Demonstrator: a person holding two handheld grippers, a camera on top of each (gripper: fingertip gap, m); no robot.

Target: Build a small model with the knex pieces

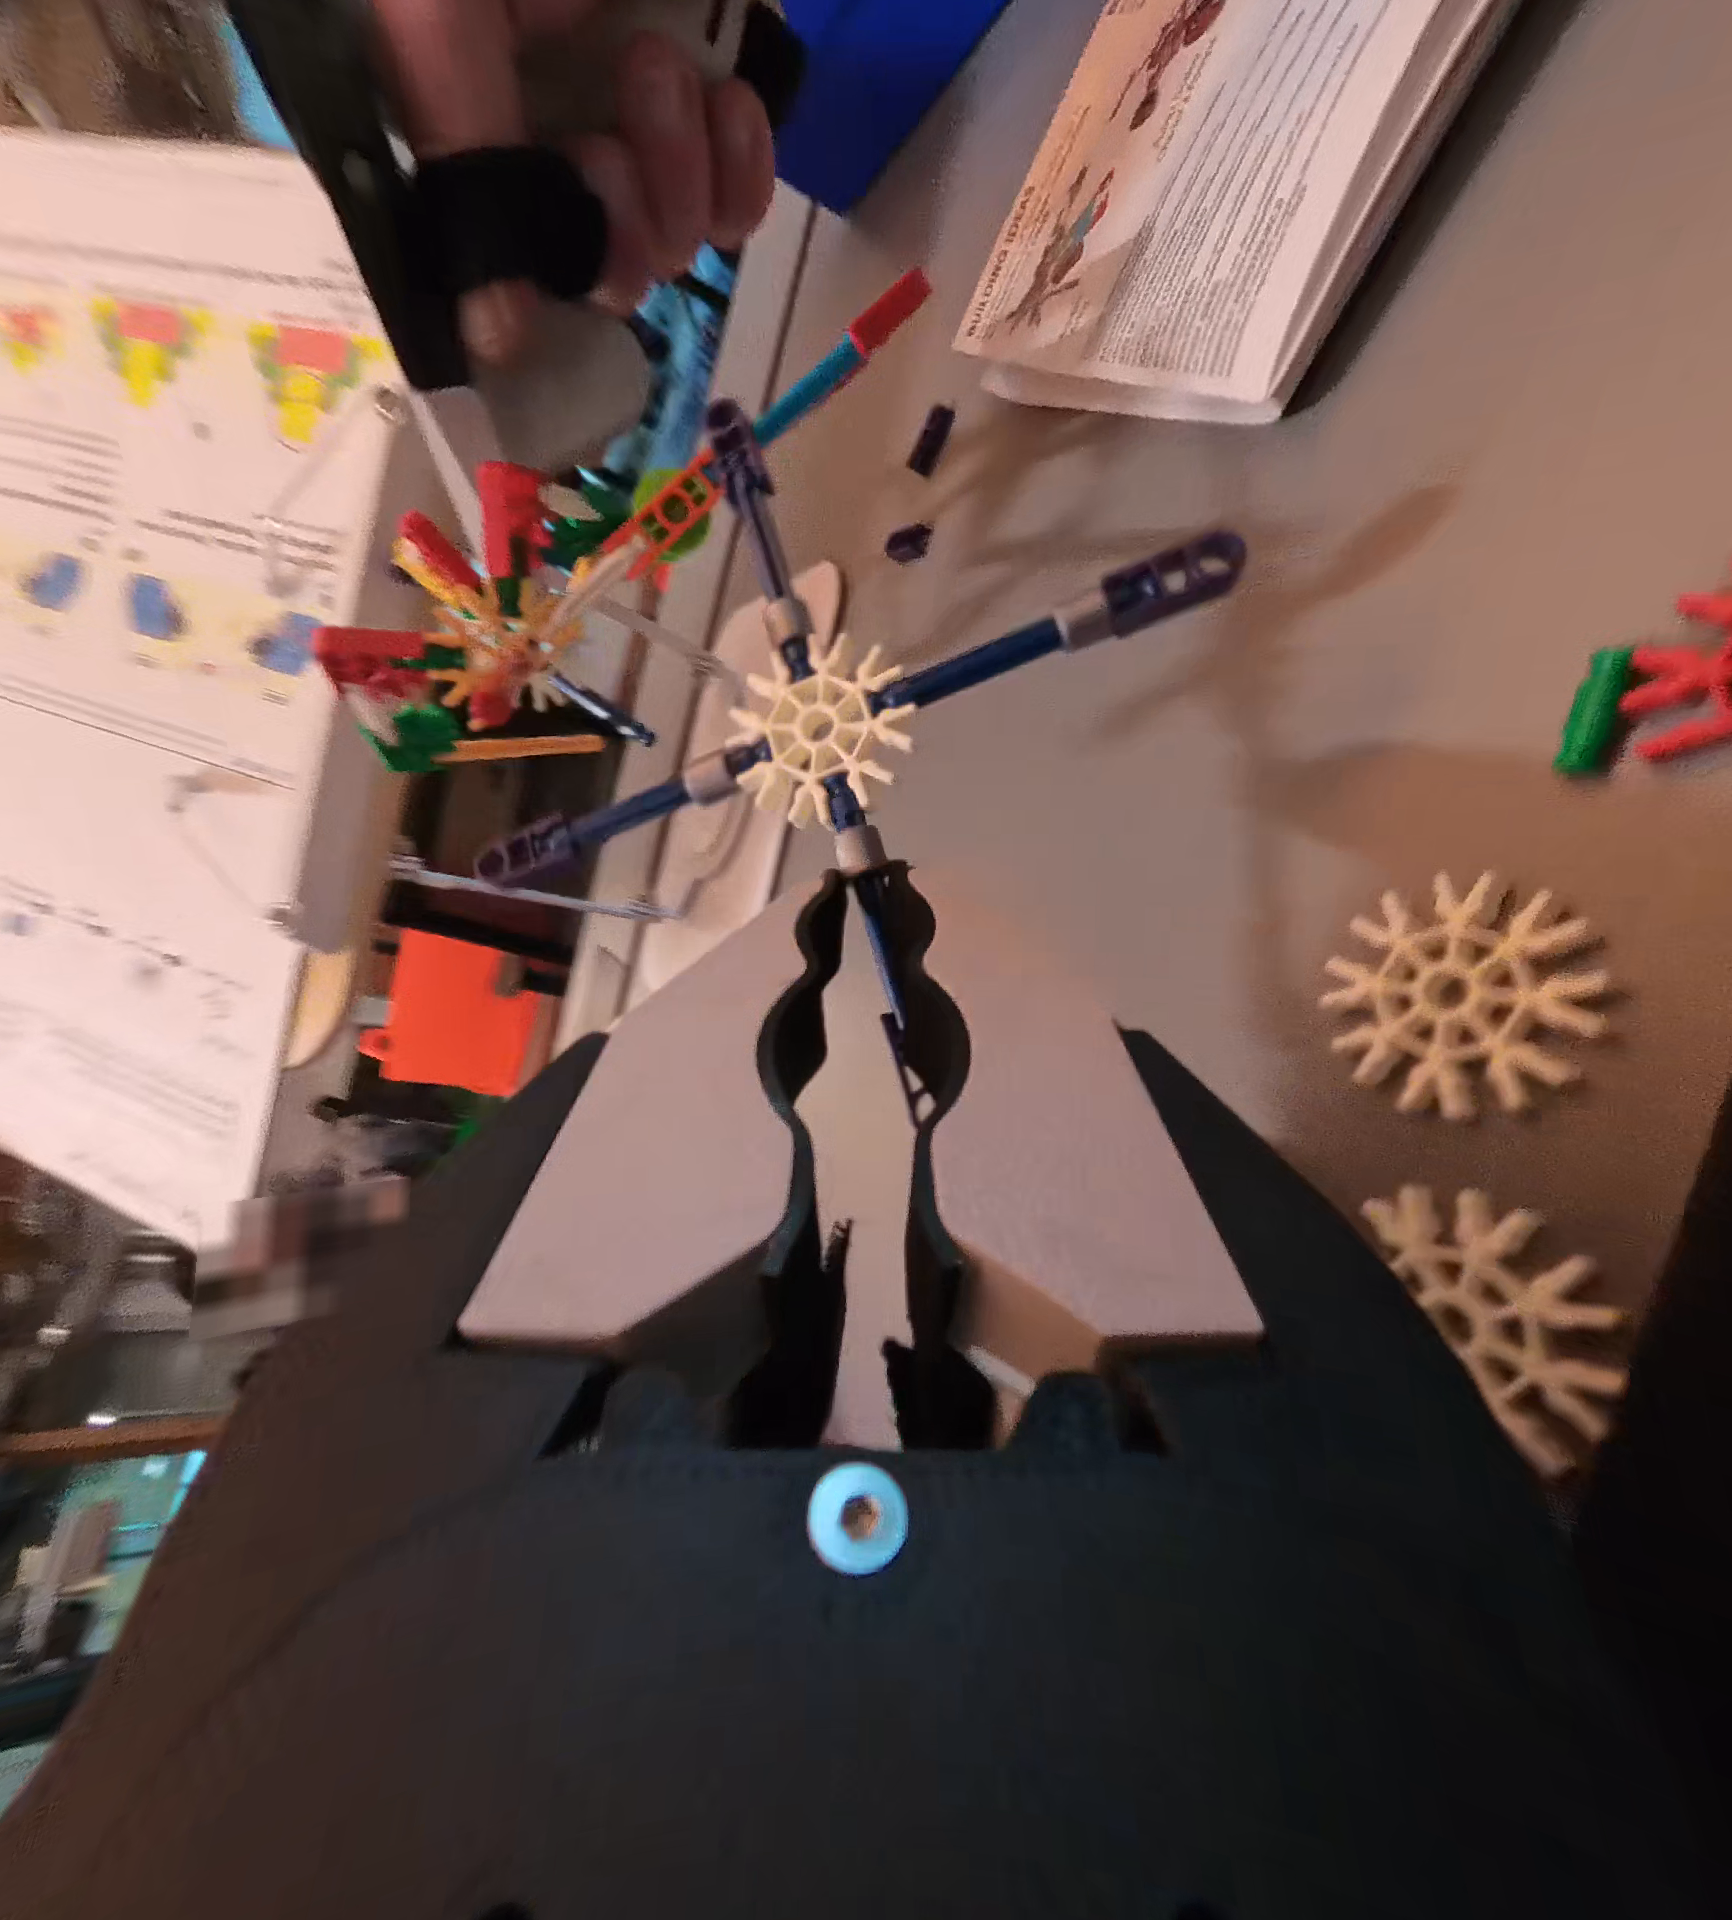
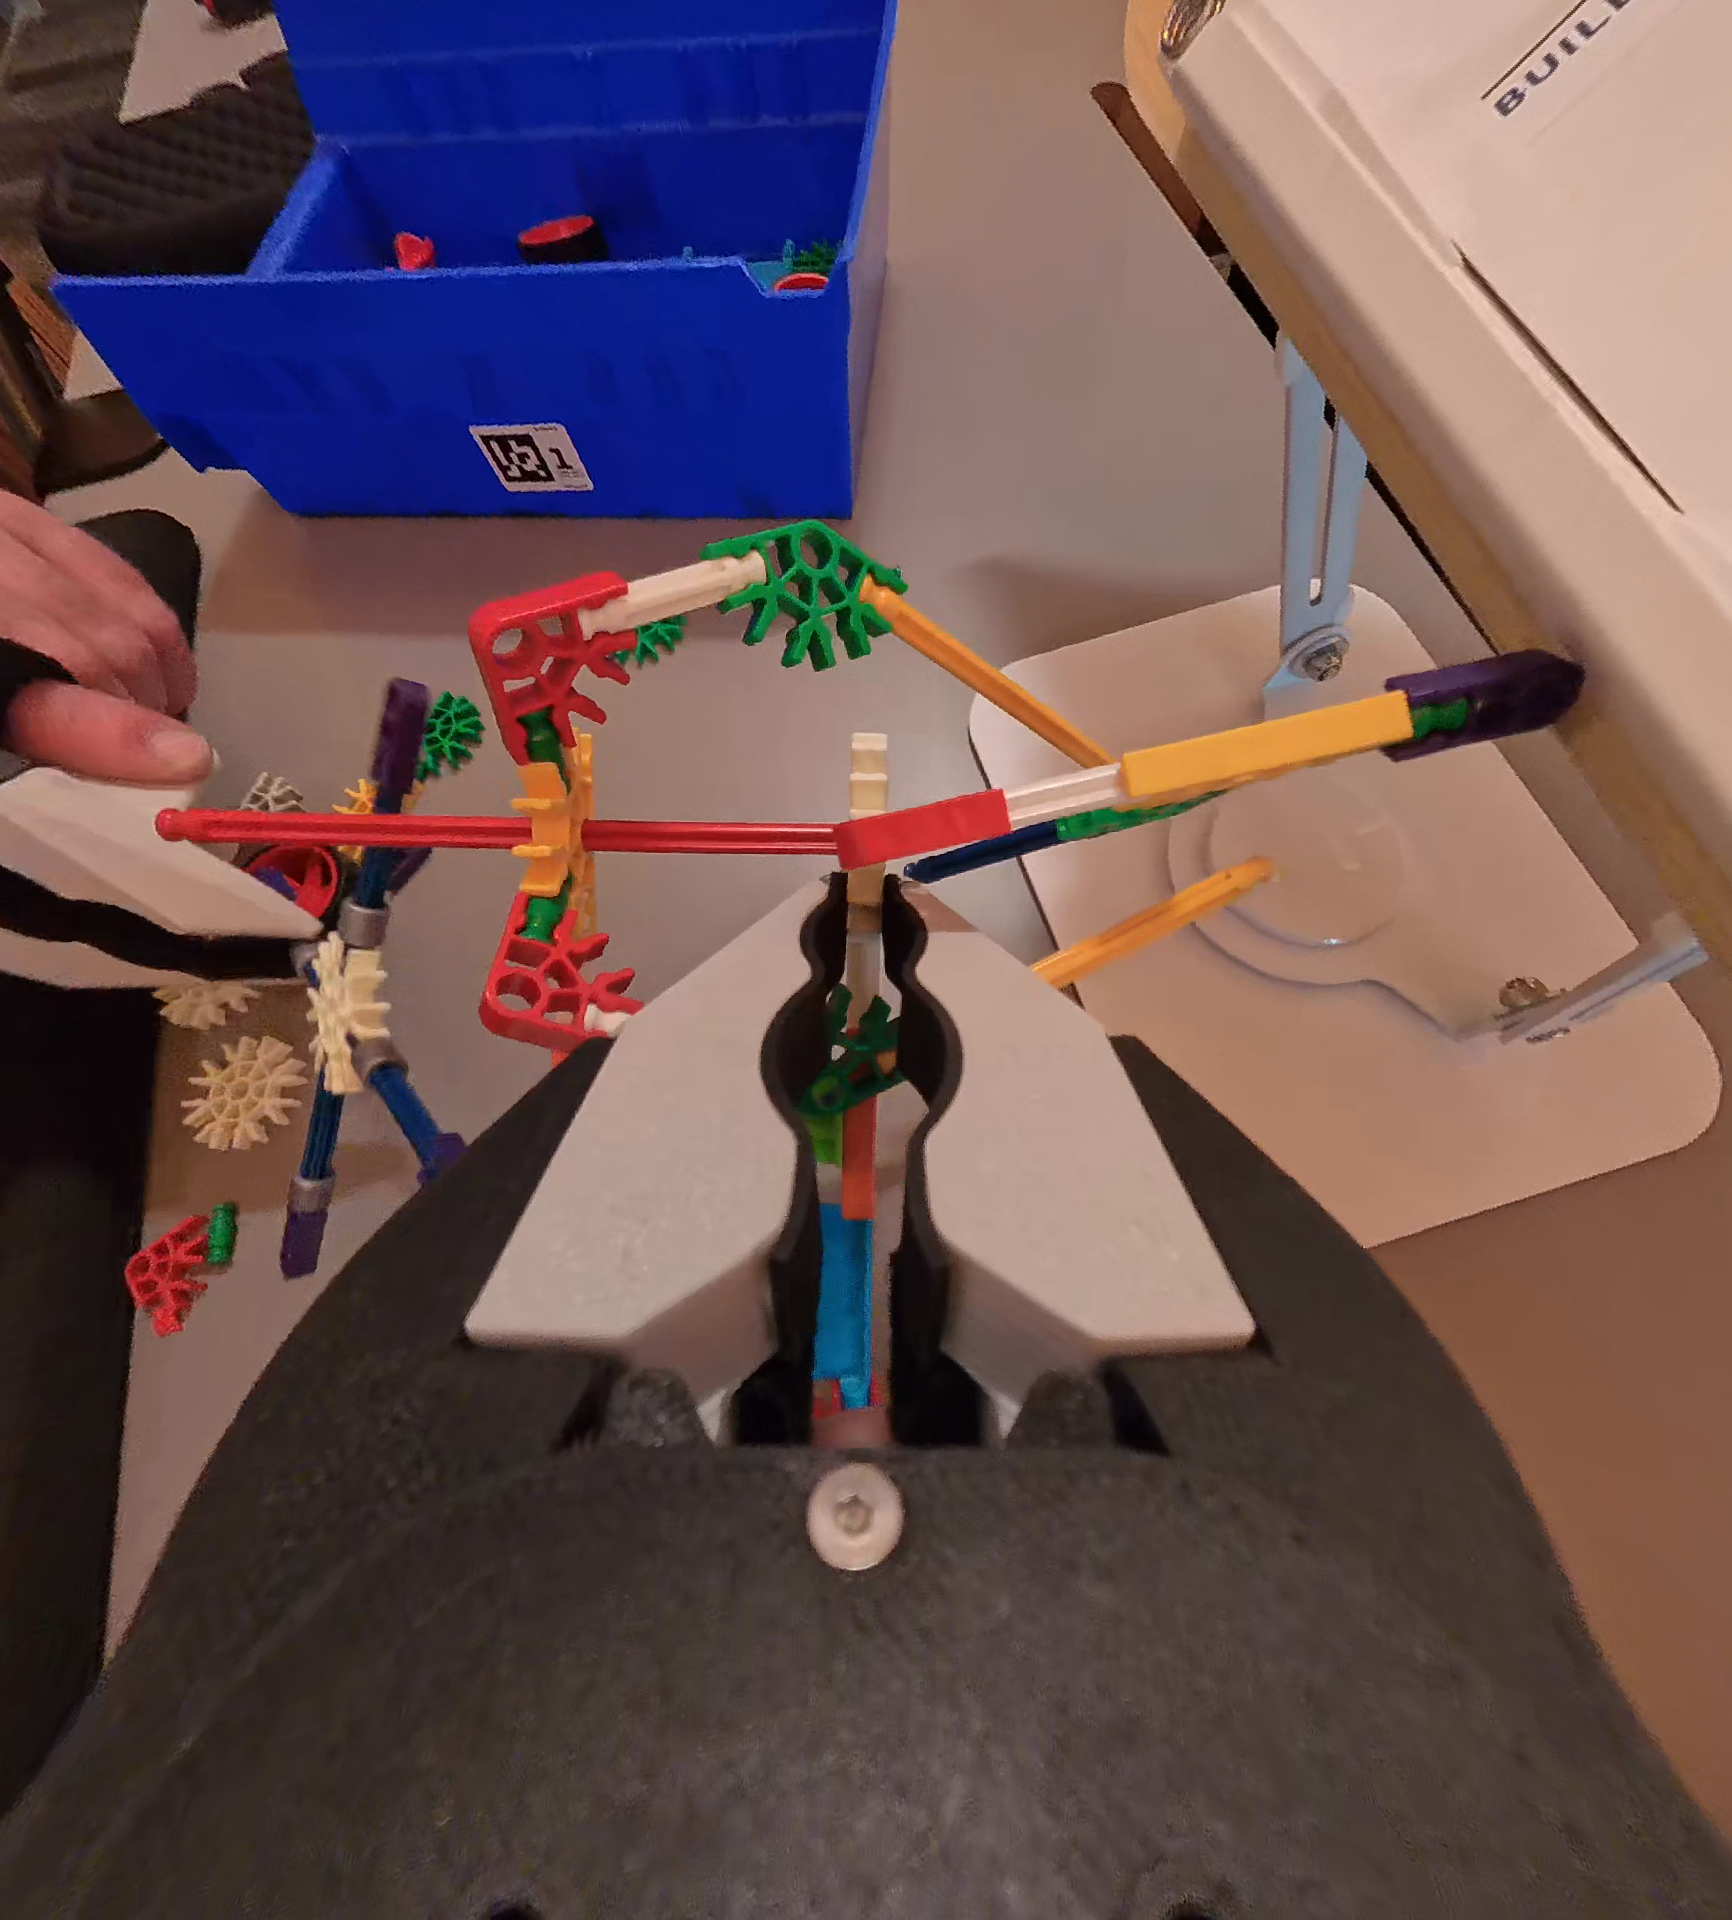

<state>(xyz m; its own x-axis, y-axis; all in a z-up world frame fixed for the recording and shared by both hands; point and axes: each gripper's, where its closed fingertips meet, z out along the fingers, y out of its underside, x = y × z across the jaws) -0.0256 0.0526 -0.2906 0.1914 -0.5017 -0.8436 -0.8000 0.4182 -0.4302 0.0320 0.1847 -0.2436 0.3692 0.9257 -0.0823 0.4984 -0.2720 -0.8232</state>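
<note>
Three cream snowflake connectors (image 1: 818,731) — one blue bin (image 2: 488,343).

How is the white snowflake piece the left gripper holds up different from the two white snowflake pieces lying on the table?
The held snowflake has four blue rods plugged in; the two table snowflakes have none. The held one is lifted off the table, with the left gripper shut on one blue rod; the table ones lie flat and untouched. All three share the same cream colour and spiky round shape.
</note>
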